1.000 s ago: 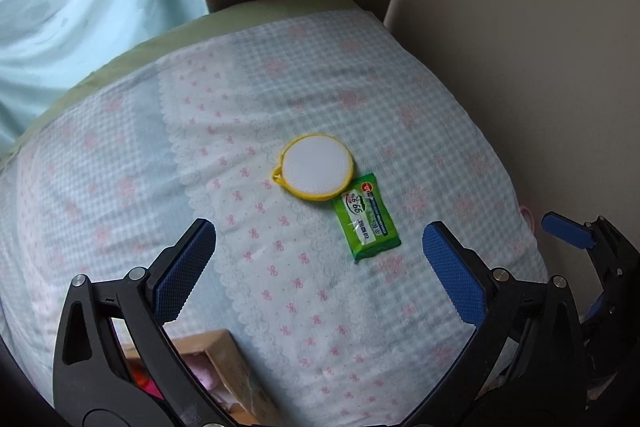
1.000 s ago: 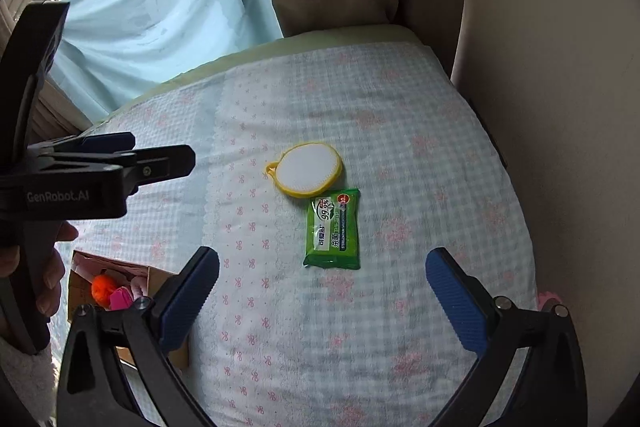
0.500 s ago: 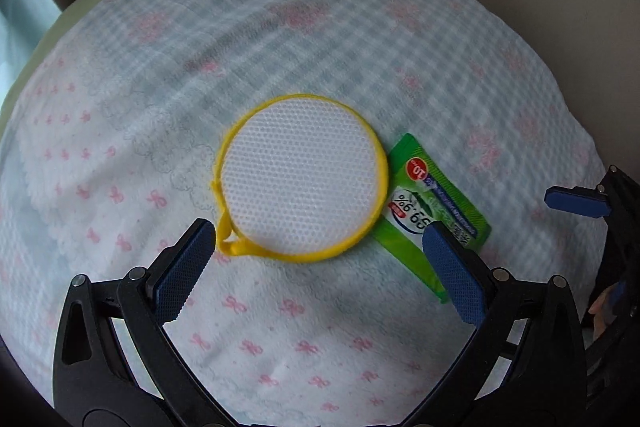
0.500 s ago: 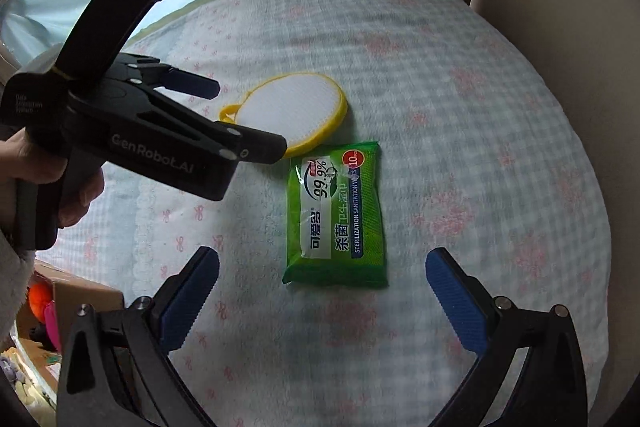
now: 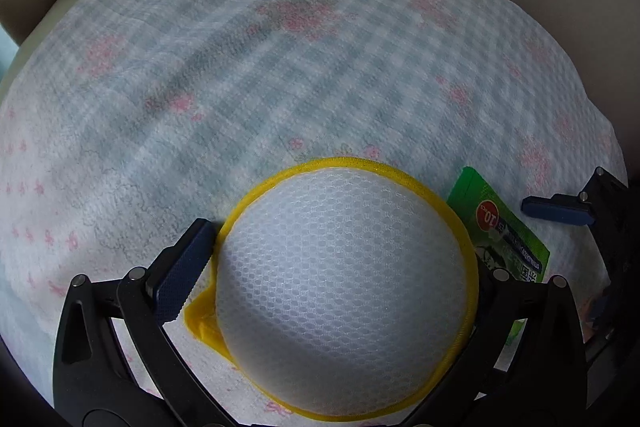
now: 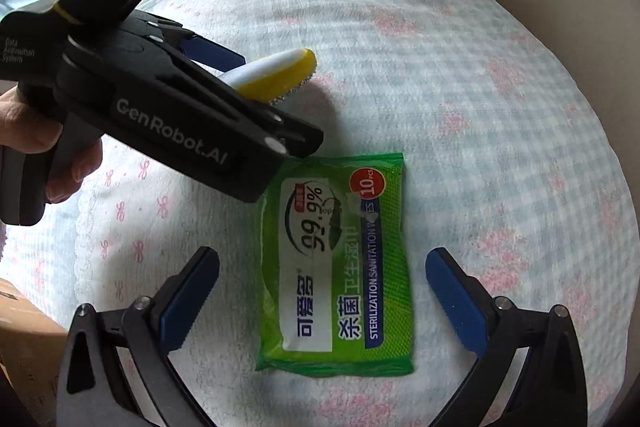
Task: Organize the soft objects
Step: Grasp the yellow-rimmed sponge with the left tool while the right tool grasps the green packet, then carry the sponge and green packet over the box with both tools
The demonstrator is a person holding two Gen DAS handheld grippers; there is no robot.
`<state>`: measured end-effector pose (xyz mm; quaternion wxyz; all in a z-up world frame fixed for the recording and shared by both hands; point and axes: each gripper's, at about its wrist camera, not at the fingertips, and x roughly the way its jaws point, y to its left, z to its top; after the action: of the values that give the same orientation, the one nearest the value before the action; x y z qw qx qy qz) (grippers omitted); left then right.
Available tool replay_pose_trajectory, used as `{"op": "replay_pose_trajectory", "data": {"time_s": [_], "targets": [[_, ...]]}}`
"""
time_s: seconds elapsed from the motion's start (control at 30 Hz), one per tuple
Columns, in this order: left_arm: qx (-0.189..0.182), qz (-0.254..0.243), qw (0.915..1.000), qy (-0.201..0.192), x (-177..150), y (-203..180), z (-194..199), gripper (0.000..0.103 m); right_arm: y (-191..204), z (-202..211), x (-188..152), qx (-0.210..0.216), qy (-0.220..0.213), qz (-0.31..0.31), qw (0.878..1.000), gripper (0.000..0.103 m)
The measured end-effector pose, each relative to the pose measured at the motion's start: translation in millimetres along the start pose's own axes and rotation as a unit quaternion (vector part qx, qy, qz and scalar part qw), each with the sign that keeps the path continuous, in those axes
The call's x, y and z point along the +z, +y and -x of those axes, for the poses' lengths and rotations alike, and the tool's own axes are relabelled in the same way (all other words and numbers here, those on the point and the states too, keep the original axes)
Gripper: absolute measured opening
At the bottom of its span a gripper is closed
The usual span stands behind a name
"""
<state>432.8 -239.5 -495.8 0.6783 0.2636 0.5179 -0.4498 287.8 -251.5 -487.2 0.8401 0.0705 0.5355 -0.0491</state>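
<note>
Since 0.5 s ago the left gripper (image 5: 332, 259) has dropped over the round sponge (image 5: 344, 291), which now fills the space between its jaws, and the right gripper (image 6: 320, 291) has come down closer over the green wipes pack (image 6: 336, 267).

In the left wrist view the sponge, white mesh with a yellow rim, sits between the 2 blue pads; the left pad touches its yellow edge, the right pad is hidden behind it. In the right wrist view the sponge's far edge tilts up off the checked blanket (image 6: 480, 107), so the left jaws appear to be grasping it.

The right jaws are spread wide, 1 pad on each side of the wipes pack and clear of it. The pack lies flat on the blanket, just beside the sponge, marked "99.9%" and "10 PCS".

A hand (image 6: 44, 147) holds the left gripper's handle. A cardboard box (image 6: 24, 339) shows at the lower left edge.
</note>
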Motion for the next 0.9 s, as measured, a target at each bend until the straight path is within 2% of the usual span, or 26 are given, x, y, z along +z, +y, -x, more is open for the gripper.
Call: {"op": "replay_pose_trajectory", "data": {"time_s": [0.03,0.1,0.2,0.4,0.5,0.57,0.6,0.67,0.9], "targets": [[0.003,-0.002,1.0000,-0.003,0,0,1,0.103,1,-1,1,0.000,0.001,0.000,1.000,0.102],[0.012,-0.009,0.9999,-0.006,-3,-1,3,0.103,2,-3,1,-0.009,0.004,0.007,1.000,0.089],[0.017,-0.005,0.9998,-0.009,-10,-1,3,0.099,2,-7,3,-0.021,0.002,0.017,1.000,0.075],[0.047,-0.016,0.9985,-0.021,-24,-9,18,0.076,-5,-6,5,-0.018,-0.006,0.013,1.000,0.056],[0.057,-0.014,0.9979,-0.027,-22,-12,25,0.056,-8,-3,6,-0.015,-0.009,0.008,1.000,0.050],[0.068,-0.006,0.9971,-0.032,-23,-12,31,0.038,-11,0,6,-0.012,-0.012,0.003,1.000,0.045],[0.075,-0.002,0.9967,-0.032,-24,-9,33,0.035,-13,3,5,-0.010,-0.014,0.001,1.000,0.042],[0.083,0.007,0.9959,-0.035,-27,-10,35,0.020,-11,7,4,-0.008,-0.016,-0.002,1.000,0.039],[0.093,0.023,0.9945,-0.041,-31,-13,46,0.018,-14,20,0,-0.009,-0.028,-0.006,1.000,0.036]]}}
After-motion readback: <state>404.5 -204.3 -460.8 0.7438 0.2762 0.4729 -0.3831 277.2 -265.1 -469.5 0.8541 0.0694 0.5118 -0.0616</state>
